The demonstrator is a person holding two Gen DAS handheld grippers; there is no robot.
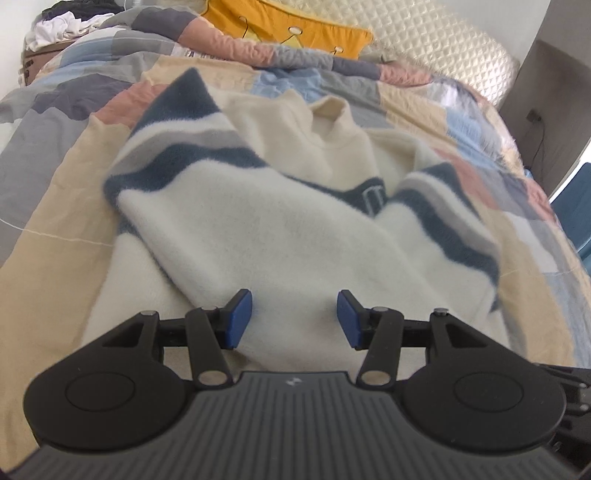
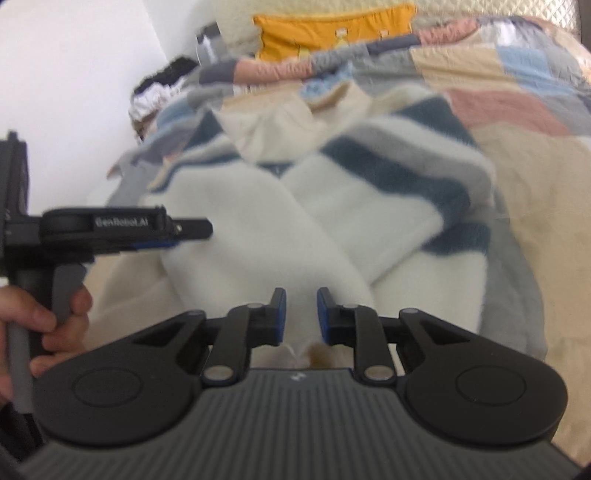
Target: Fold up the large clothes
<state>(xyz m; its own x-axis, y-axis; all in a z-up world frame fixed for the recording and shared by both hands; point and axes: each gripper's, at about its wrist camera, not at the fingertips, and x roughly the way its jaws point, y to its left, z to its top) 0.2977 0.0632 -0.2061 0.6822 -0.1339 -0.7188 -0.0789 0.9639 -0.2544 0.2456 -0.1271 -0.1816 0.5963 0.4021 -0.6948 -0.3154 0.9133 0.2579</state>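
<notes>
A large cream fleece sweater (image 1: 258,229) with navy and grey stripes lies on the bed, both sleeves folded in across its body, collar (image 1: 328,122) at the far end. My left gripper (image 1: 294,319) hovers open and empty over the sweater's near hem. In the right wrist view the sweater (image 2: 258,221) fills the middle. My right gripper (image 2: 301,317) is open with a narrower gap, empty, just above the near hem. The left gripper (image 2: 177,236) shows from the side at the left, held by a hand (image 2: 55,317).
The patchwork quilt (image 1: 55,192) covers the bed. An orange cushion (image 1: 295,26) and a quilted cream headboard (image 1: 424,40) are at the far end. A pile of clothes (image 1: 70,26) sits on a box at the far left. A wall outlet with cable (image 1: 535,122) is at the right.
</notes>
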